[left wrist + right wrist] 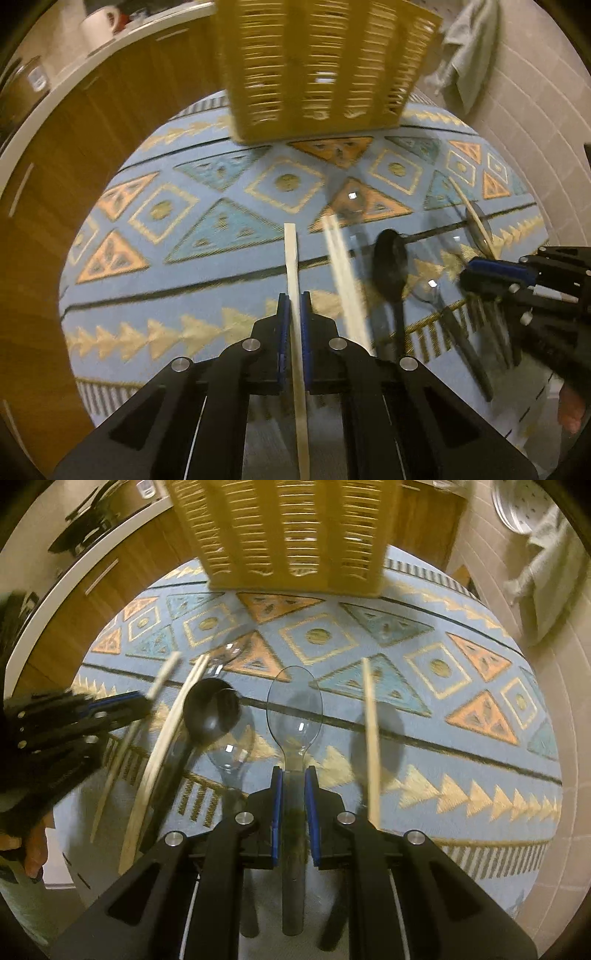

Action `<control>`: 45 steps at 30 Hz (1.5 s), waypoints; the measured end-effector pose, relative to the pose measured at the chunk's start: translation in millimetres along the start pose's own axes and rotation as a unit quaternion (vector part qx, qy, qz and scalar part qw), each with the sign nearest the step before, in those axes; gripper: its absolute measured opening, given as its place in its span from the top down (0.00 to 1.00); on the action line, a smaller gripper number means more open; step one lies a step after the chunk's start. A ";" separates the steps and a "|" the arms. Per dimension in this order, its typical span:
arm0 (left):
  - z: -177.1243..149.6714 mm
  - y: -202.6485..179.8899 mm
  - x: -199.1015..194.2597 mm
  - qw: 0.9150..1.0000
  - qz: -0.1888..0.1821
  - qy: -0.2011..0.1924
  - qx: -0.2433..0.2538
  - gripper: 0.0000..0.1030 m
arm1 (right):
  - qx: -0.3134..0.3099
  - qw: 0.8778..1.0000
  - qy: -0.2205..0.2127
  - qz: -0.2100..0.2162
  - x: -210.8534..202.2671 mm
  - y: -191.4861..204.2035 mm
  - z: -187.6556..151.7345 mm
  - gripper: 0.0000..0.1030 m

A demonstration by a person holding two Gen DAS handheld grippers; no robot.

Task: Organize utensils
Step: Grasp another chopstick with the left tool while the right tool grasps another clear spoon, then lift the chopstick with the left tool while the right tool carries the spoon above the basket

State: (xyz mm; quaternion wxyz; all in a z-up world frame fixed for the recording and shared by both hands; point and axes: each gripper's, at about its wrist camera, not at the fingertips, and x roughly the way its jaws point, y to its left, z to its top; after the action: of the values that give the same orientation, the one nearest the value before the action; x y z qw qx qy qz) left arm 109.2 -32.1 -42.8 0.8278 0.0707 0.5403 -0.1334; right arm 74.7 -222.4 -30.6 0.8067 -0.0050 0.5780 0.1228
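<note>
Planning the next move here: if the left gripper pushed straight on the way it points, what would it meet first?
Probably the patterned blue tablecloth: the left gripper, shut on a pale wooden chopstick, points steeply down, so that stick's tip would likely touch first. Depth is unclear.

On a round table covered with a blue geometric-patterned cloth (461, 716): one yellow slatted plastic basket (291, 528), three pale wooden chopsticks (371, 738), one black plastic spoon (210, 710) and at least three clear plastic spoons (295, 705). Two black two-finger grippers with blue pads (294, 775) appear. One grey towel (546, 565) hangs by the tiled wall.
</note>
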 end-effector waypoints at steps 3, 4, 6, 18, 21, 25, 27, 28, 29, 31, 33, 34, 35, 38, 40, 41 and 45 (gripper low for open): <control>-6.9 11.3 -5.6 1.000 0.007 -0.001 -0.012 0.96 | 0.000 1.000 0.005 -0.003 2.3 -3.2 0.6 0.90; -7.7 14.1 -5.4 1.000 0.007 0.001 -0.015 0.96 | 0.000 1.000 0.008 -0.001 3.9 -3.4 0.7 0.90; -8.1 17.2 -4.0 1.000 0.003 0.005 -0.018 0.96 | -0.001 1.000 0.011 0.000 5.5 -2.7 1.6 0.90; 9.9 4.9 4.6 0.996 -0.034 0.063 0.053 0.74 | -0.020 0.997 0.067 0.018 13.9 -1.8 25.3 0.84; 12.4 -5.7 8.0 0.994 0.014 0.070 0.085 0.94 | -0.046 0.997 0.067 -0.011 16.1 10.9 27.6 0.90; 10.2 0.2 3.2 0.997 0.013 0.048 0.067 0.97 | -0.043 0.998 0.056 0.002 14.5 11.5 27.3 0.90; 7.9 5.1 -11.0 0.999 -0.007 0.005 0.050 0.97 | -0.040 0.999 0.026 0.011 2.4 7.9 27.4 0.90; 7.7 9.2 -21.4 0.999 -0.021 -0.019 0.036 0.97 | -0.043 0.999 0.011 0.011 -4.6 8.1 28.0 0.90; 8.9 13.8 -34.1 0.998 -0.035 -0.047 0.021 0.97 | -0.047 0.999 -0.005 0.016 -12.9 8.9 29.0 0.90; 13.5 22.3 -64.0 0.992 -0.053 -0.115 -0.004 0.97 | -0.044 0.997 -0.046 0.036 -36.9 9.3 35.1 0.90; 20.7 31.1 -91.4 0.982 -0.066 -0.177 -0.026 0.97 | -0.042 0.994 -0.086 0.054 -57.4 8.0 41.9 0.90; 26.0 37.1 -109.2 0.972 -0.078 -0.218 -0.042 0.97 | -0.041 0.992 -0.105 0.060 -67.2 7.1 44.8 0.90; 28.8 39.5 -118.9 0.965 -0.084 -0.243 -0.049 0.97 | -0.038 0.988 -0.133 0.069 -80.3 6.2 49.9 0.90; 46.7 39.5 -150.6 0.931 -0.089 -0.347 -0.075 0.97 | -0.026 0.975 -0.202 0.086 -109.3 -0.2 63.4 0.90; 60.1 41.8 -164.2 0.907 -0.087 -0.400 -0.096 0.97 | -0.018 0.966 -0.240 0.091 -125.1 -15.5 76.7 0.90; 66.8 40.6 -168.7 0.898 -0.089 -0.418 -0.103 0.97 | -0.013 0.962 -0.259 0.090 -132.4 -19.2 83.4 0.90; 105.7 32.9 -177.5 0.866 -0.066 -0.480 -0.121 0.97 | 0.007 0.941 -0.331 0.068 -153.2 -35.7 120.8 0.90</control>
State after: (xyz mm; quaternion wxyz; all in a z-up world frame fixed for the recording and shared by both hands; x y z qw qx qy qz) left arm 144.0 -2.7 161.4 0.9762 -0.1390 0.0910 -0.1392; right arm 148.3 -268.4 147.7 0.9423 0.0813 0.2780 0.1679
